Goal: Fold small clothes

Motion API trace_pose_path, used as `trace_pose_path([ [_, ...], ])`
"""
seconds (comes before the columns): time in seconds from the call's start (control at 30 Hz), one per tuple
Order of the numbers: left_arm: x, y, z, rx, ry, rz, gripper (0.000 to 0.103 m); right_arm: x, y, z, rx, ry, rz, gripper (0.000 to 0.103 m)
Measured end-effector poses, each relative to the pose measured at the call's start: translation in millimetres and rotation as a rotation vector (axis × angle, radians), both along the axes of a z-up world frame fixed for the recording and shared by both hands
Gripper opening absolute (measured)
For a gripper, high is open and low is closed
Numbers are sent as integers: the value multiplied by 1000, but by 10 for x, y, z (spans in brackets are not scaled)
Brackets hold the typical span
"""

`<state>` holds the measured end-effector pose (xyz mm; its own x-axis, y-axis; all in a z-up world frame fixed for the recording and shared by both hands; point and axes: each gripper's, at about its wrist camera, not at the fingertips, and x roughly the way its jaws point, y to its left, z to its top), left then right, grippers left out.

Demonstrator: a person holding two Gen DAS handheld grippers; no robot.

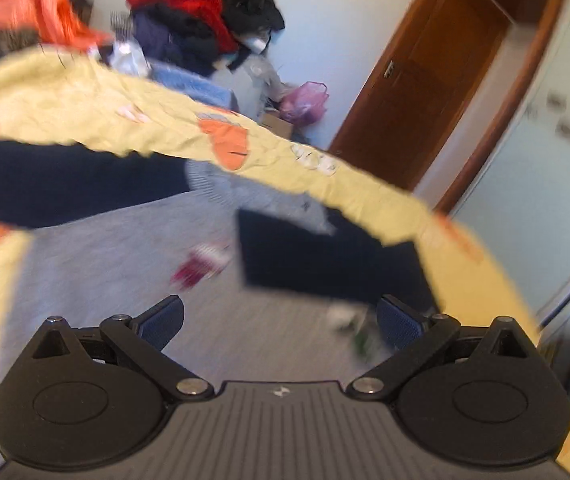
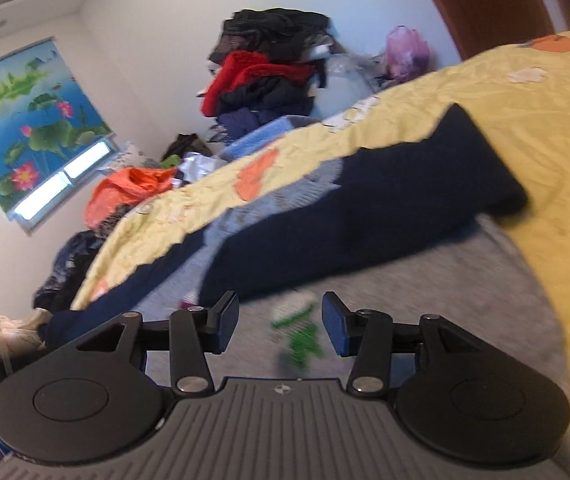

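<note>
Clearly one grey garment point(image 2: 405, 288) lies beneath two open grippers.

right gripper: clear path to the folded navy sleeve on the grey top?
Probably yes. The right gripper is open and empty above the grey knit top, and the folded navy sleeve lies just ahead with nothing between. Motion blur hides the exact gap.

Motion blur smears the grey garment point(image 1: 105, 248), and its green print point(image 2: 301, 340) is unreadable in both views.
</note>
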<state>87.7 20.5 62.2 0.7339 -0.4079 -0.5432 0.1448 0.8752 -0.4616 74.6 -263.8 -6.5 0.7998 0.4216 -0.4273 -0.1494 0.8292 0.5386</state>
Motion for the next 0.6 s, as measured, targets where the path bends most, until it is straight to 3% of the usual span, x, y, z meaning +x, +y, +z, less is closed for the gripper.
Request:
trace_pose_path([
  [0.07, 401, -18, -130, -75, 93, 1, 103, -17, -25, -85, 16, 28, -4, 55],
  [0.17, 806, -17, -410, -208, 247, 53, 103, -17, -54, -95, 35, 1, 12, 65],
  [0.23, 934, 2, -602, -331, 300, 67, 103, -3, -100, -114, 68, 6, 15, 65],
  [0.3, 943, 15, -648, -391, 276, 103, 103, 10, -153, -140, 107, 10, 16, 66],
  [0.37, 981, -8, -675, -398, 273, 106, 103, 21, -169, -147, 125, 8, 14, 66],
  [0.5, 1047, -124, -628, -329, 253, 104, 103, 41, -157, -154, 124, 2, 16, 67],
  [0.53, 1049, -134, -596, -308, 250, 105, 98, 40, -158, -161, 126, 1, 15, 67],
  [0.6, 1088, -200, -580, -252, 249, 107, 68, 47, -159, -164, 129, 0, 13, 67],
])
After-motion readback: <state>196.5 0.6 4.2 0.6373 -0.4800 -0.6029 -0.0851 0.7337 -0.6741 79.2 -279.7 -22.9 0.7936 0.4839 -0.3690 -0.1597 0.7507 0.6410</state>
